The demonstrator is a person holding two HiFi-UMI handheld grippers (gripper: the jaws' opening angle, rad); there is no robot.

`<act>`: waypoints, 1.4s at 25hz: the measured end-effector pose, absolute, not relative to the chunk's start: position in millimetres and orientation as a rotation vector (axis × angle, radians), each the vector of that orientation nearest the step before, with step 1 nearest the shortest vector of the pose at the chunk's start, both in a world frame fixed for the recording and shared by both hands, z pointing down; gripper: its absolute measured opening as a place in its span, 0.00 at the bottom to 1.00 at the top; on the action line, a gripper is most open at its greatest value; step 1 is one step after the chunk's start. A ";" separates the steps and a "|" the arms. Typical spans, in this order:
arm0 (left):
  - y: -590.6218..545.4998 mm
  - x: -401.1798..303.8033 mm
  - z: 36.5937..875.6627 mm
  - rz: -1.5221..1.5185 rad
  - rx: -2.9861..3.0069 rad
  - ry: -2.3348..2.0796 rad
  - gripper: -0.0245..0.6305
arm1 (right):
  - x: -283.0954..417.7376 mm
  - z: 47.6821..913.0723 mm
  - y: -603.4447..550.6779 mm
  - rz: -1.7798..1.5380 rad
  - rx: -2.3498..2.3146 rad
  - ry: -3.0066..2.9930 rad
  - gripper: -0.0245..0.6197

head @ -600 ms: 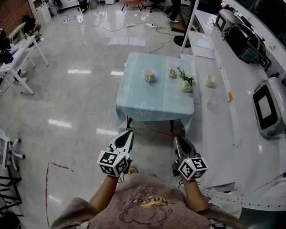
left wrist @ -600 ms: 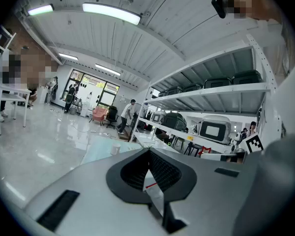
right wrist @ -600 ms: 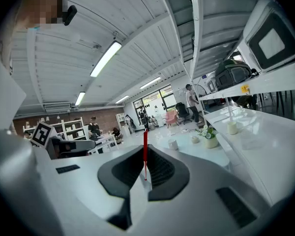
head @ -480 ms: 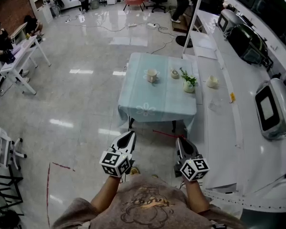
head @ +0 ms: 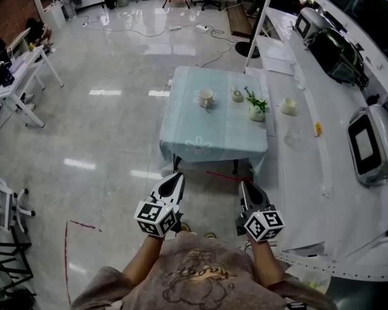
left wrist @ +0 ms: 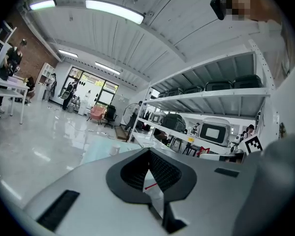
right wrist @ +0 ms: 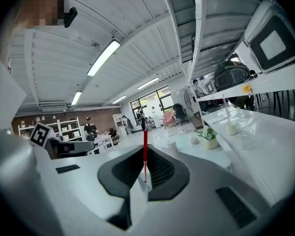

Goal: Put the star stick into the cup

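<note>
Star stick (right wrist: 145, 136) in right gripper (right wrist: 145, 152) (cup (head: 206, 98) well apart)

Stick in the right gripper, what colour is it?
The stick is red, clearest in the right gripper view.

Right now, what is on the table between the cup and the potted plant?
One small pale round container stands between the cup and the potted plant; the head view shows it best, though it is too small to identify.
</note>
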State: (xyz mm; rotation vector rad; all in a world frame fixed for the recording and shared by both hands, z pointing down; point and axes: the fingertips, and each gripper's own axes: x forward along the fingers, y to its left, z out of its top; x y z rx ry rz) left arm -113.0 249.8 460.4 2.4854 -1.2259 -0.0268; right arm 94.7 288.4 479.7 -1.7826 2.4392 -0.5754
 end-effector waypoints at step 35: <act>65.5 -99.1 474.9 -0.027 2.498 -1.175 0.07 | 108.3 485.6 104.4 -0.538 -1.805 2.374 0.07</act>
